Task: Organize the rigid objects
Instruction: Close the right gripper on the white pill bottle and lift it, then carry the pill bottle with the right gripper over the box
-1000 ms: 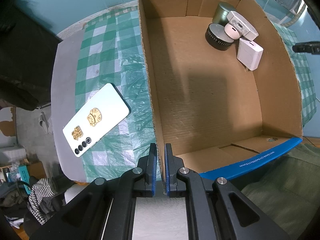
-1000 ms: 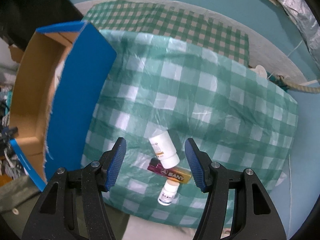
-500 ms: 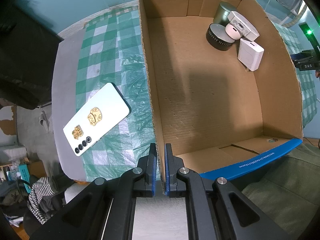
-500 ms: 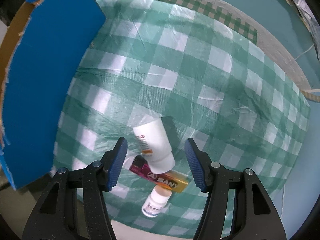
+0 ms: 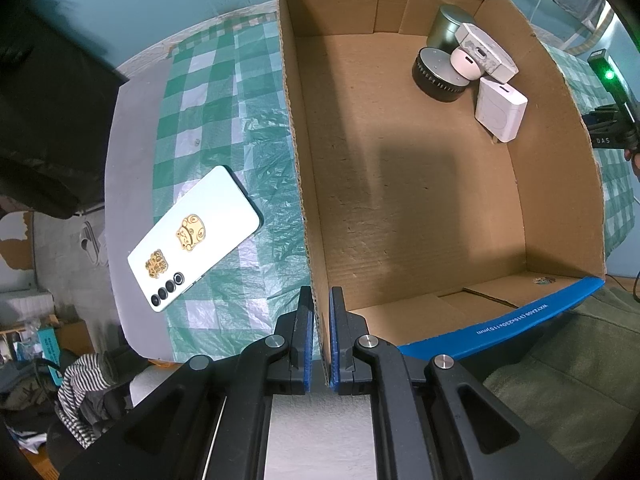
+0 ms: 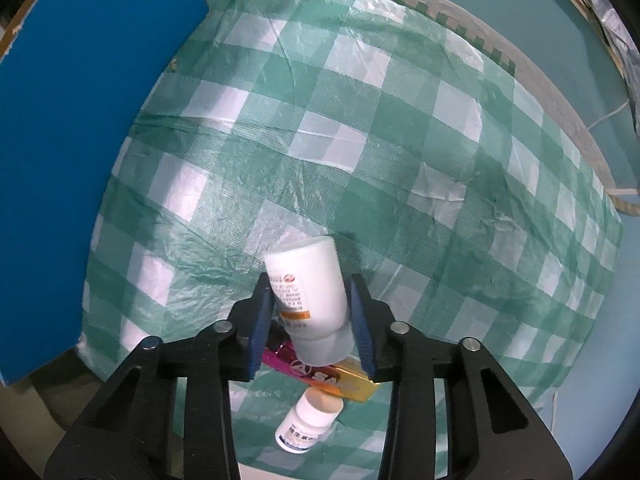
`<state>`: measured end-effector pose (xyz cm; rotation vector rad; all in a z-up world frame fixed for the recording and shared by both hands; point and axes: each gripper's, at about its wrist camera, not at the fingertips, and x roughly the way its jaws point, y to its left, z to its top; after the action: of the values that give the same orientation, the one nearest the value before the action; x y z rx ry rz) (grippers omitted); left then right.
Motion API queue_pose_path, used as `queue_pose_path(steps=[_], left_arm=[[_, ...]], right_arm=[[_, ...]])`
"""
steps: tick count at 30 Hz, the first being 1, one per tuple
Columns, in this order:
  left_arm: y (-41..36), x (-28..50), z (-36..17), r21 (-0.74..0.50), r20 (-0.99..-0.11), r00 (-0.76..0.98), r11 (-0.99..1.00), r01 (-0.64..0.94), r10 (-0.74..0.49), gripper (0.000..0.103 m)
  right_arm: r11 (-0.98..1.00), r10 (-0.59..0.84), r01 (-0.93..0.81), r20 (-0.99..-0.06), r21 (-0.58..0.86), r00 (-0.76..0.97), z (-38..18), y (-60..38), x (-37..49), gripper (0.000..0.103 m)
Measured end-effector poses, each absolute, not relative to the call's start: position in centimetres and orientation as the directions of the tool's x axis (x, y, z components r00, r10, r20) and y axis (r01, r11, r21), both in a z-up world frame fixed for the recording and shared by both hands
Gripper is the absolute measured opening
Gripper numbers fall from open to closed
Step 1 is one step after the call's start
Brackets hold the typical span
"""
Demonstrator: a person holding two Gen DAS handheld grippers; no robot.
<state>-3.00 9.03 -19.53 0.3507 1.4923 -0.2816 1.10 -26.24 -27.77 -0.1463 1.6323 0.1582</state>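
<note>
L hand-held gripper (image 5: 319, 340) clamps cardboard box (image 5: 304, 184) wall to steady it; R hand-held gripper (image 6: 310, 320) closing on white bottle (image 6: 308, 300) for boxing.

Wide bare floor in box (image 5: 420, 200); only far right corner crowded by tins (image 5: 440, 68) and chargers (image 5: 500, 108). Open cloth (image 6: 360, 140) beyond bottle (image 6: 306, 292), box wall (image 6: 80, 120) blocking left.
</note>
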Motion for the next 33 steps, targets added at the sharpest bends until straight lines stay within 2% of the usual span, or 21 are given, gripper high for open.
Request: queue_pose_path(steps=[2, 26, 33], left_arm=[[9.0, -3.0, -19.5, 0.054, -0.998, 0.062, 0.918, 0.394, 0.032, 0.007], [9.2, -2.9, -19.3, 0.054, -0.997, 0.063, 0.917, 0.395, 0.032, 0.007], [9.2, -3.0, -19.4, 0.055, -0.997, 0.063, 0.917, 0.396, 0.033, 0.007]], right_arm=[[0.981, -0.008, -0.193, -0.998, 0.004, -0.062, -27.7, -26.1, 0.9, 0.032], [0.990, 0.037, -0.135, -0.999, 0.040, -0.028, -24.0, -25.9, 2.0, 0.031], [0.989, 0.056, -0.139, -0.998, 0.056, -0.001, -21.1, -24.7, 1.8, 0.031]])
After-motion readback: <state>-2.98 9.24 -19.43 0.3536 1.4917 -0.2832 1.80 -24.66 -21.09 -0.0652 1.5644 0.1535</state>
